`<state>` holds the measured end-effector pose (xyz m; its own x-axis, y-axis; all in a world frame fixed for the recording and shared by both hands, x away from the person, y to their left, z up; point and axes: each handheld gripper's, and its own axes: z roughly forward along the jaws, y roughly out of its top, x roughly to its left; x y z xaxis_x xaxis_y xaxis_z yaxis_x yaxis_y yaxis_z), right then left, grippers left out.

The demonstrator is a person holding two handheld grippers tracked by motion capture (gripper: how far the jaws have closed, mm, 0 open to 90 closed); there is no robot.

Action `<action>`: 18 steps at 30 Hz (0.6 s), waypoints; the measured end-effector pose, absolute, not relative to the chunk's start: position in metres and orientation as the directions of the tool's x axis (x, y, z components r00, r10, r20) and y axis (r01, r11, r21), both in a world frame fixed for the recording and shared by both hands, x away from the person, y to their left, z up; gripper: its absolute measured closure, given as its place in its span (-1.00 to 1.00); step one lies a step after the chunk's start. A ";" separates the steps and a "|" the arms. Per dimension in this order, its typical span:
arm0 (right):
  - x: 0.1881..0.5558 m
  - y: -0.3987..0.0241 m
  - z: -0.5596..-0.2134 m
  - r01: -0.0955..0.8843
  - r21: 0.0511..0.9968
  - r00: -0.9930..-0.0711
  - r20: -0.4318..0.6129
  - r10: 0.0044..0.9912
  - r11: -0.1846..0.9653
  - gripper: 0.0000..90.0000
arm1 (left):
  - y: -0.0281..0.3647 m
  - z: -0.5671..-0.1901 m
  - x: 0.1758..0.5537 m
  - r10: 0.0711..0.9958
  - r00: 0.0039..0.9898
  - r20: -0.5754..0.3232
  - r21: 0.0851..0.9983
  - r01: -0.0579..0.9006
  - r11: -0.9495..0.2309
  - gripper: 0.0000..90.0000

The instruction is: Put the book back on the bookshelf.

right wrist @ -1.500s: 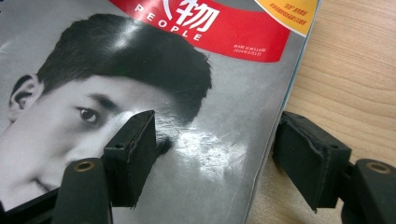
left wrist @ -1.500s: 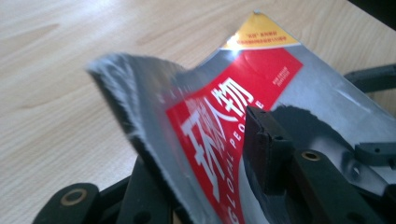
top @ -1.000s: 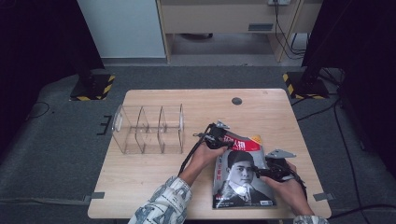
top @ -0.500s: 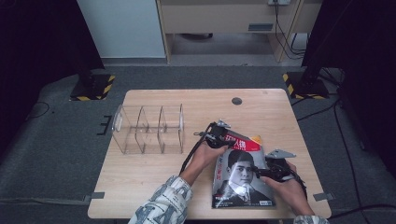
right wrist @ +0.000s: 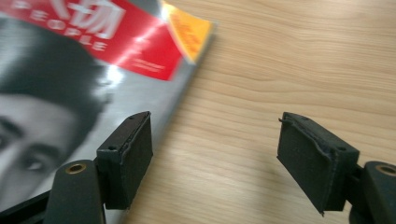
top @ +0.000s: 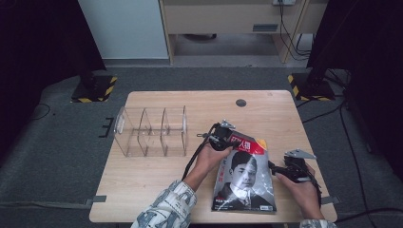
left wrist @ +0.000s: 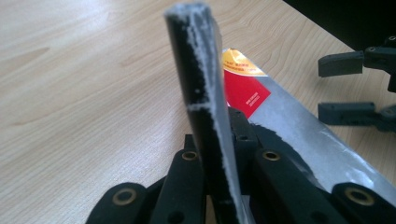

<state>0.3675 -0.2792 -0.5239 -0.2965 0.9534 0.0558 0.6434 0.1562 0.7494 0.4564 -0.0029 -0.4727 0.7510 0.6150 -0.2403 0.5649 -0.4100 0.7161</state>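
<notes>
the magazine lies at the table's five o'clock. the left gripper, jaws just closing, pinches its top edge at twelve o'clock. the right gripper gapes empty at its three o'clock edge.

A magazine lies in the lower right of the high view, near the front edge of the table. Its glossy cover faces up and shows a black-and-white portrait under a red title band with a yellow corner patch. Its far left corner is lifted off the wood; the rest lies flat.
</notes>
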 end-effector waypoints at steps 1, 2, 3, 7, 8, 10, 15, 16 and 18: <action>0.367 -0.283 -0.523 0.642 0.752 -0.273 0.042 0.961 0.149 -0.41 | -0.003 -0.471 0.456 0.615 0.750 -0.242 0.720 0.564 -0.404 0.92; 0.367 -0.283 -0.523 0.642 0.752 -0.273 0.042 0.961 0.149 -0.41 | -0.002 -0.469 0.455 0.613 0.754 -0.237 0.722 0.559 -0.407 0.92; 0.367 -0.284 -0.523 0.638 0.756 -0.263 0.040 0.964 0.143 -0.41 | -0.002 -0.467 0.455 0.613 0.755 -0.234 0.725 0.555 -0.408 0.92; 0.367 -0.285 -0.524 0.641 0.752 -0.252 0.014 0.968 0.156 -0.42 | 0.001 -0.462 0.454 0.619 0.751 -0.230 0.733 0.552 -0.397 0.92; 0.367 -0.286 -0.524 0.644 0.748 -0.251 0.009 0.968 0.160 -0.41 | 0.001 -0.460 0.453 0.619 0.751 -0.230 0.736 0.550 -0.394 0.92; 0.367 -0.286 -0.526 0.656 0.736 -0.248 0.002 0.969 0.166 -0.41 | 0.003 -0.456 0.453 0.617 0.754 -0.226 0.742 0.543 -0.392 0.92; 0.369 -0.287 -0.529 0.669 0.723 -0.250 0.001 0.968 0.172 -0.42 | 0.005 -0.454 0.452 0.613 0.756 -0.231 0.746 0.542 -0.387 0.92; 0.369 -0.287 -0.529 0.671 0.721 -0.253 0.003 0.967 0.173 -0.43 | 0.005 -0.453 0.451 0.612 0.756 -0.230 0.748 0.540 -0.386 0.92; 0.369 -0.287 -0.531 0.668 0.722 -0.264 0.001 0.965 0.182 -0.44 | 0.005 -0.452 0.451 0.610 0.758 -0.230 0.749 0.539 -0.386 0.92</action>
